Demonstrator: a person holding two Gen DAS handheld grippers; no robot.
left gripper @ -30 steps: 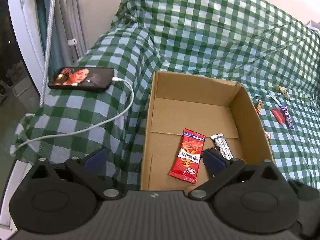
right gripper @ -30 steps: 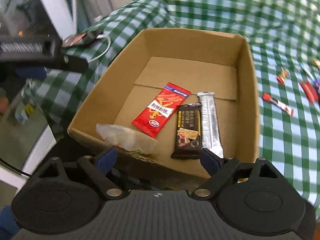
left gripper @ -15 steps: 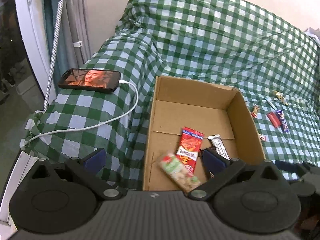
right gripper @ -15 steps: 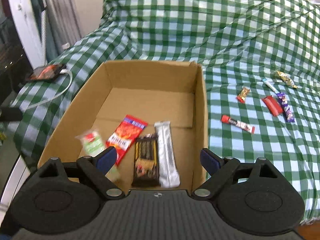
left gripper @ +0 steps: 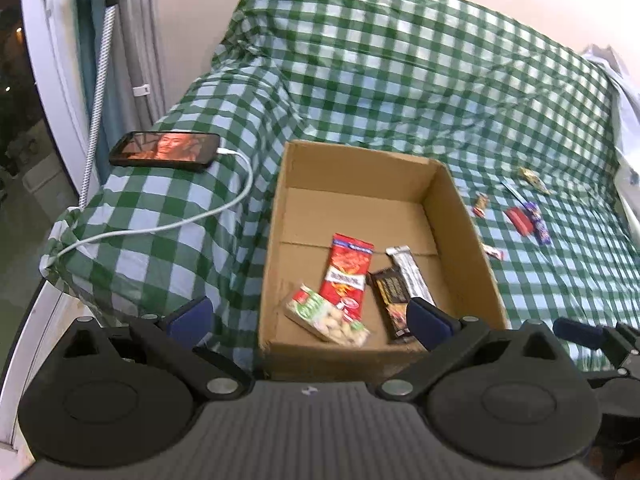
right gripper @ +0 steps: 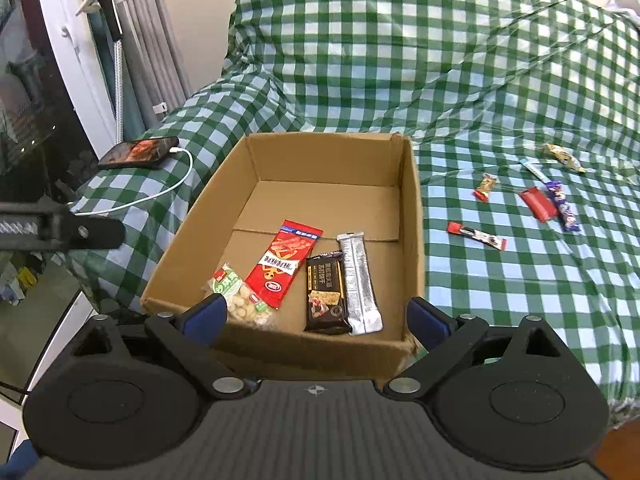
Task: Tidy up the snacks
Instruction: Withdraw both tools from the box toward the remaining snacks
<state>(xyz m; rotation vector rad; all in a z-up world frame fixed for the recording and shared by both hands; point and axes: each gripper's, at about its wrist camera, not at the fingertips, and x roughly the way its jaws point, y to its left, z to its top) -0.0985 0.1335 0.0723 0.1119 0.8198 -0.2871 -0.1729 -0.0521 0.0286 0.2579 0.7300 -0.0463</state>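
Note:
An open cardboard box (right gripper: 410,208) (left gripper: 460,224) sits on the green checked cover. In it lie a green nut packet (right gripper: 240,298) (left gripper: 326,316), a red packet (right gripper: 286,266) (left gripper: 348,274), a dark bar (right gripper: 326,296) (left gripper: 394,300) and a silver bar (right gripper: 358,282) (left gripper: 410,274). Several small snacks lie loose to the right of the box, among them a red-and-white bar (right gripper: 476,235), a red packet (right gripper: 538,204) and a purple bar (right gripper: 563,206). My right gripper (right gripper: 316,316) is open and empty above the box's near wall. My left gripper (left gripper: 308,318) is open and empty at the box's near left corner.
A lit phone (left gripper: 166,150) (right gripper: 138,152) on a white charging cable (left gripper: 160,226) lies on the cover left of the box. Curtains and a white frame (left gripper: 48,80) stand at the far left. The cover's front edge drops off below the box.
The green nut packet left my right gripper, dropped into the box and now lies beside the red packet. Both grippers have pulled back and up from the box.

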